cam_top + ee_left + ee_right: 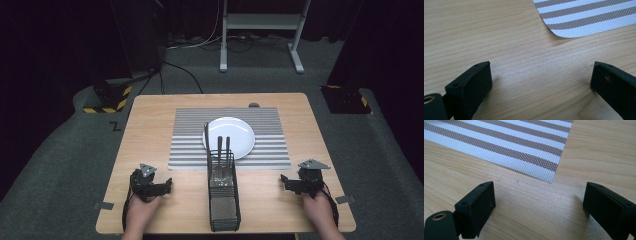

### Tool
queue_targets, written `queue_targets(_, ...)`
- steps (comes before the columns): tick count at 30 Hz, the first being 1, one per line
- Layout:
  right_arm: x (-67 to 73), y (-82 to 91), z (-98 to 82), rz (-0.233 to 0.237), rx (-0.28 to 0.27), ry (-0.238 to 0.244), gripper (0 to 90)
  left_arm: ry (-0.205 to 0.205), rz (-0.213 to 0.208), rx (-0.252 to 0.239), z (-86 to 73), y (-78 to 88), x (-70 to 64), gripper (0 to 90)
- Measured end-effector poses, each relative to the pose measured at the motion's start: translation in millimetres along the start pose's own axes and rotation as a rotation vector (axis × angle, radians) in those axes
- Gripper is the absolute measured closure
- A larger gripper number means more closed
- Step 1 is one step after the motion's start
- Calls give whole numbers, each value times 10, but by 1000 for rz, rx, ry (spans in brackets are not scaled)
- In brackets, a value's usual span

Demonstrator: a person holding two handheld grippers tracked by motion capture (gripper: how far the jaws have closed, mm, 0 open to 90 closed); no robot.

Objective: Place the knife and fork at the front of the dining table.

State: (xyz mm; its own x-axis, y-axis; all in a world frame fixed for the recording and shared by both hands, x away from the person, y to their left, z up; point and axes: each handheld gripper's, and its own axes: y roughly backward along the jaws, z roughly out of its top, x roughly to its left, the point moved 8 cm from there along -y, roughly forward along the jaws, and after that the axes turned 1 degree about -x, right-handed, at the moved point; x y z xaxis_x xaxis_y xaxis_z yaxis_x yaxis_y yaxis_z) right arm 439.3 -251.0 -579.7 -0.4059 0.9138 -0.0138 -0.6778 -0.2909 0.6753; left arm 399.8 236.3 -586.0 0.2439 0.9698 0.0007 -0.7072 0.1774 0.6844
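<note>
On the light wooden desk I find nothing begun: both utensils stand in the black wire-mesh caddy, touching the white round plate; left gripper and right gripper rest empty, fingers spread wide.

Wooden table: striped placemat, black mesh caddy, both tools resting.

Matt wooden table, woven placemat

Light wooden table stands on grey carpet. White metal stand behind the table; black-and-yellow striped bases flank its far corners.
</note>
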Motion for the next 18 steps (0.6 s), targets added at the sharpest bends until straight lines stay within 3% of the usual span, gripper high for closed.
queue_targets(18, 1, -27, 24, 13, -2, 12, 102, -2, -2, 1, 0, 1, 0, 39)
